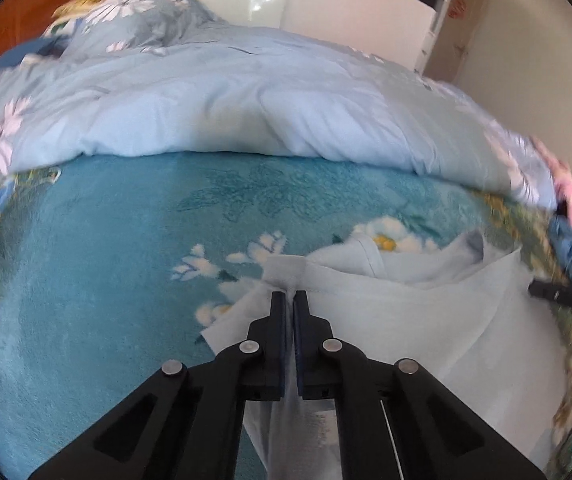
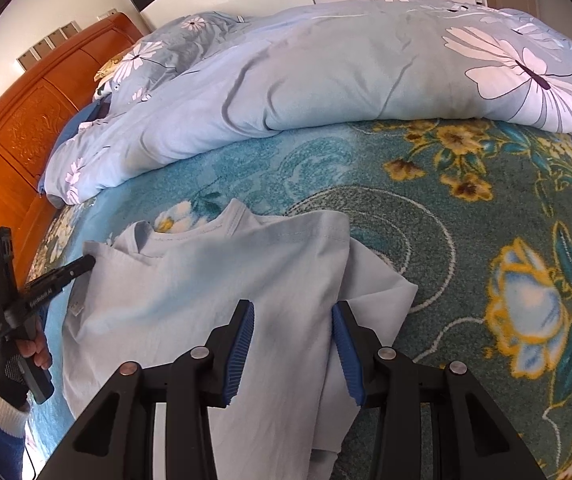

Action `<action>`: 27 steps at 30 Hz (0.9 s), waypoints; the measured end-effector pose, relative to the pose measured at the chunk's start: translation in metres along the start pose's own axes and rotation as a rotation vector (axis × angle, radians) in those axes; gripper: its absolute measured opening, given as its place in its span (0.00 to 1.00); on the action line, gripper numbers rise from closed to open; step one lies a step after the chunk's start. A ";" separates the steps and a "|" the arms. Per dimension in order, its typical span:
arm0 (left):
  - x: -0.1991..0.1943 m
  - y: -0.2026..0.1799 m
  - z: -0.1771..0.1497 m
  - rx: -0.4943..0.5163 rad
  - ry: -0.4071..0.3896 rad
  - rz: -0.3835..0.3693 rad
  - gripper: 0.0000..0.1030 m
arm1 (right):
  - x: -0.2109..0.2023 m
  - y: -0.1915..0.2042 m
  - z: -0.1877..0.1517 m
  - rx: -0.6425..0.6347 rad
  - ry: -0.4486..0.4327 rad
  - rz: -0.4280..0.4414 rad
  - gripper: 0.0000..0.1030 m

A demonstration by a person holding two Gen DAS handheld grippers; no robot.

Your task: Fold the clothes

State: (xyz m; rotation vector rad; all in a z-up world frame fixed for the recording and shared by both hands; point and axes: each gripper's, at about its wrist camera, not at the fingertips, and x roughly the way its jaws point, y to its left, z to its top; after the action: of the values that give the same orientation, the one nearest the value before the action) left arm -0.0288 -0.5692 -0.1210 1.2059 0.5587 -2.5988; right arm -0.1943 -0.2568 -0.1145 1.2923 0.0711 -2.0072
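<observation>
The pale blue shirt (image 2: 206, 300) lies low in the frame on the teal flowered blanket (image 2: 466, 240) of the bed, neckline away, its right side doubled over, so folding seems only begun. The left gripper (image 1: 290, 300) points steeply down, jaws closed on a pinch of its left edge. The right gripper (image 2: 292, 312) tilts down over the doubled side, jaws narrowed about a ridge of cloth, probably not yet pressing.
</observation>
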 end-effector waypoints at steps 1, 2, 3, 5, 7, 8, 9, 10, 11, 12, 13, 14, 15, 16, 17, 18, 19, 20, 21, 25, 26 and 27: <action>0.001 0.004 0.001 -0.013 0.001 -0.001 0.03 | -0.001 0.000 0.000 -0.003 -0.002 0.002 0.15; 0.003 0.006 0.001 -0.014 0.003 0.006 0.03 | -0.001 -0.001 0.000 -0.004 -0.002 0.001 0.13; 0.004 0.008 0.001 -0.014 0.005 0.013 0.03 | -0.001 -0.001 0.000 -0.005 -0.001 0.000 0.08; 0.009 0.008 0.001 -0.009 0.016 0.026 0.04 | -0.002 -0.002 0.000 -0.007 -0.001 -0.007 0.02; 0.015 0.006 0.001 0.003 0.030 0.044 0.04 | -0.002 -0.005 0.001 -0.002 -0.004 -0.025 0.02; 0.019 0.005 0.001 0.005 0.040 0.052 0.04 | -0.001 -0.006 0.001 0.002 0.000 -0.030 0.02; 0.023 0.005 0.001 0.003 0.049 0.056 0.04 | 0.000 -0.008 0.001 0.006 0.004 -0.035 0.02; 0.025 0.005 0.001 -0.001 0.055 0.056 0.04 | 0.002 -0.009 0.000 0.009 0.008 -0.036 0.02; 0.026 0.005 0.001 -0.005 0.055 0.055 0.04 | 0.003 -0.010 -0.001 0.012 0.013 -0.034 0.02; 0.025 0.004 0.001 -0.006 0.055 0.055 0.04 | 0.005 -0.010 -0.001 0.013 0.018 -0.032 0.02; 0.024 0.004 0.000 -0.007 0.061 0.052 0.04 | 0.005 -0.009 -0.001 0.012 0.021 -0.031 0.02; 0.021 0.004 0.000 -0.007 0.065 0.049 0.04 | 0.004 -0.009 -0.001 0.009 0.020 -0.029 0.03; 0.018 0.003 0.000 -0.006 0.066 0.047 0.04 | 0.003 -0.008 -0.001 0.007 0.016 -0.025 0.06; 0.013 0.002 0.000 -0.007 0.069 0.043 0.05 | 0.000 -0.007 -0.001 0.007 0.011 -0.023 0.06; 0.008 0.001 -0.001 -0.009 0.072 0.038 0.10 | -0.004 -0.006 -0.001 0.009 0.004 -0.019 0.06; 0.002 -0.001 -0.002 -0.009 0.071 0.030 0.20 | -0.009 -0.004 -0.001 0.009 -0.002 -0.014 0.06; -0.007 -0.003 -0.004 -0.002 0.065 0.021 0.26 | -0.014 -0.002 -0.002 0.005 -0.011 -0.015 0.06; -0.017 -0.006 -0.008 0.007 0.053 0.019 0.40 | -0.021 0.000 -0.003 -0.002 -0.019 -0.017 0.07; -0.027 -0.009 -0.013 0.015 0.040 0.020 0.47 | -0.028 0.003 -0.006 -0.008 -0.027 -0.018 0.08; -0.059 -0.013 -0.045 0.026 0.027 0.012 0.63 | -0.057 0.006 -0.035 -0.004 -0.048 -0.004 0.36; -0.065 -0.011 -0.056 0.015 0.034 0.014 0.63 | -0.062 0.005 -0.047 0.001 -0.043 -0.002 0.38; -0.068 -0.009 -0.067 0.001 0.046 0.012 0.64 | -0.067 0.004 -0.058 0.011 -0.035 0.003 0.39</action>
State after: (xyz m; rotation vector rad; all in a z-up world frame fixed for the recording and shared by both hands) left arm 0.0573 -0.5299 -0.1061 1.2686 0.5576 -2.5679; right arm -0.1325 -0.1990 -0.0882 1.2630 0.0422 -2.0294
